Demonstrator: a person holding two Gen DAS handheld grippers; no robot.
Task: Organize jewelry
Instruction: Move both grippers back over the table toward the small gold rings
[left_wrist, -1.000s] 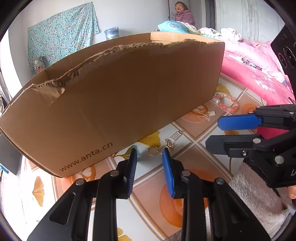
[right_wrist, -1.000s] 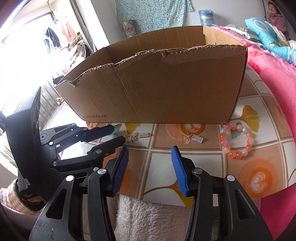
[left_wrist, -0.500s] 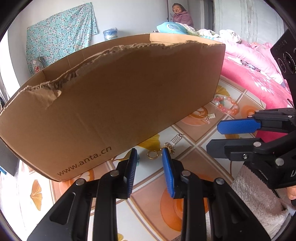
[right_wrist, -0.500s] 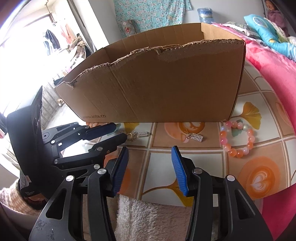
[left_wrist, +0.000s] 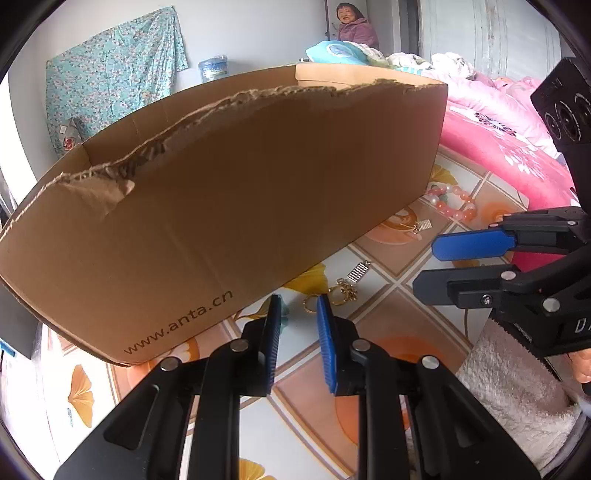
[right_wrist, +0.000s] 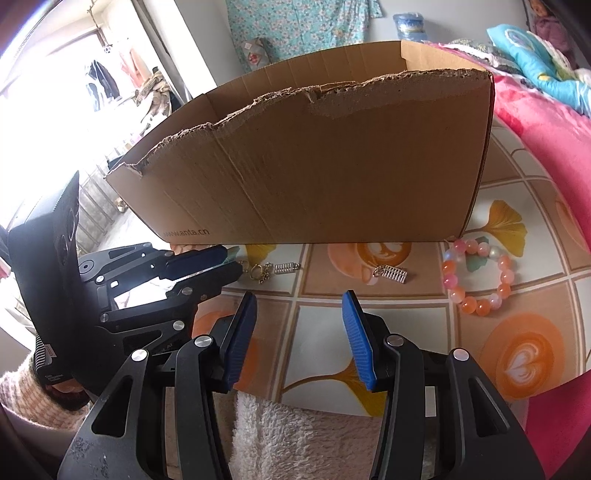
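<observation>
A gold ring with a chain lies on the patterned cloth by the cardboard box. My left gripper is low over it. Its jaws are closing with the ring between the tips, and the pads do not press on it. A silver charm lies just past the chain. A second silver charm and a pink bead bracelet lie further right. My right gripper hovers open and holds nothing.
The tall box wall with its torn top edge blocks the far side. A pink quilt borders the cloth on the right. White fluffy fabric lies under my right gripper. A person stands far back by a doorway.
The left jaws have narrowed around the gold ring. Neither hand has shifted, and the right gripper's gap is the same.
</observation>
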